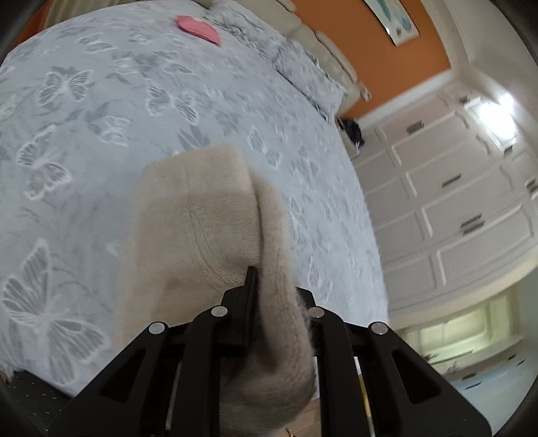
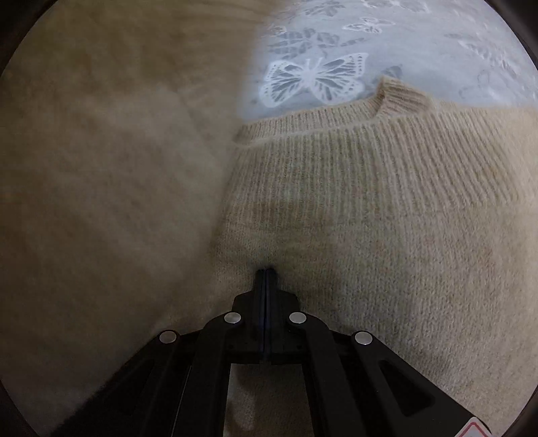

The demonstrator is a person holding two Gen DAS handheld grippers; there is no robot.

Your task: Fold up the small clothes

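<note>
Sweater [image 1: 201, 215] folding is maybe a third of the way in, going by what I've got on screen.

Left wrist view first: my left gripper [image 1: 269, 285] is clamped on a thick fold of the beige knit, which bunches up between the jaws at the bottom middle of the frame. From there the fabric hangs out toward the centre, lifted clear of the bed [image 1: 101, 117] with its grey butterfly cover. One doubled-over crease shows down the middle of the raised part. There's a pink thing [image 1: 198, 28] lying near the top of the frame, well apart from the sweater; can't tell what it is. White cabinets [image 1: 454, 201] fill the right side.

Right wrist view: my right gripper [image 2: 266, 272] is fully clenched, tips nosed into the knit at lower centre, so I read it as pinning or pinching the body. The ribbed neckline [image 2: 396, 101] sits upper right, lying flat on the bed. A big blurry beige flap covers the left half.

So I'd say one side is being brought over, and the rest of the folds aren't done yet.
</note>
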